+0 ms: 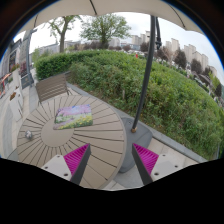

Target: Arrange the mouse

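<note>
A small pale object, likely the mouse [27, 134], is seen lying on the round slatted wooden table [95, 140], toward its far left part, well apart from the gripper [112, 158]; it is too small for its shape to be made out with certainty. Near it, further toward the middle of the table, a flat printed mat or booklet [73, 118] with green and purple colouring is laid on the slats.

The gripper is held above the near edge of the table, its two fingers spread wide apart with nothing between them. The magenta pads [75, 158] are turned inward, and only bare table slats are seen in the gap. The jaws are therefore released and grasp nothing.

Beyond the table, a wooden bench [52, 86] is placed against a green hedge [130, 80]. A dark parasol pole [148, 68] rises just past the right side of the table, and the canopy [105, 8] is spread overhead. Trees [104, 27] and apartment buildings [178, 52] are visible in the distance under a bright sky.
</note>
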